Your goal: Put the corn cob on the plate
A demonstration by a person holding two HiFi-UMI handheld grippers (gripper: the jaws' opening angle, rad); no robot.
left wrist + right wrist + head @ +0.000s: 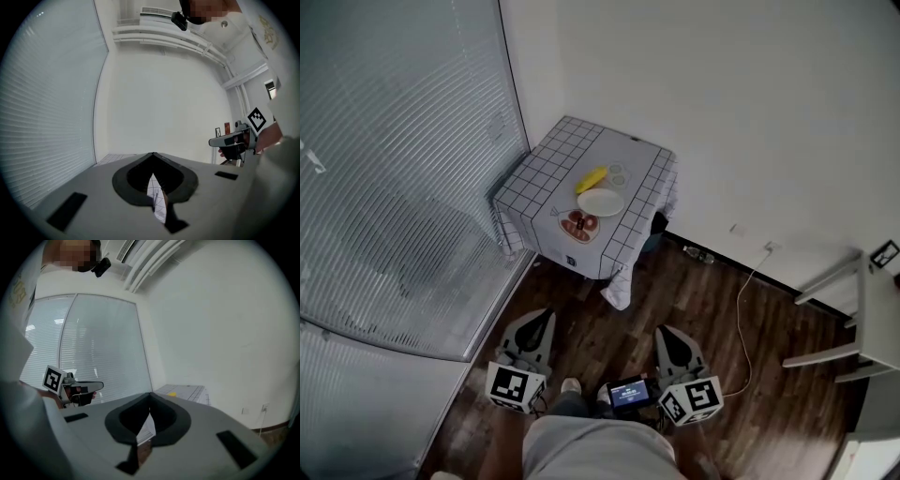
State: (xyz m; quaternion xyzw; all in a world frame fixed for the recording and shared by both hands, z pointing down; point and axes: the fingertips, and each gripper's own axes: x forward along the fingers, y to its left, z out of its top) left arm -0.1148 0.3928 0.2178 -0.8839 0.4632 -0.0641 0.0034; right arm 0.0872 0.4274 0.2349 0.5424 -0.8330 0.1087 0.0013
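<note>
The corn cob [592, 179], a short yellow cylinder, lay slantwise on the far part of a small square table [572, 141] in the room's corner, just beyond a round white plate [601, 202] and not on it. In the right gripper view it showed only as a small yellow spot [172, 393] on the tabletop. Nearer than the white plate sat a second dish [578, 225] holding reddish pieces. A white cloth [619, 281] ruled with a thin dark grid draped the table, one corner hanging towards the dark wood-plank floor [712, 300]. Slatted blinds [394, 141] filled the left side and a smooth white wall [722, 94] the far side. Well apart from the table, near the person, the left gripper [546, 314] and the right gripper [666, 331] both had their grey, pointed jaws pressed together with nothing between them.
</note>
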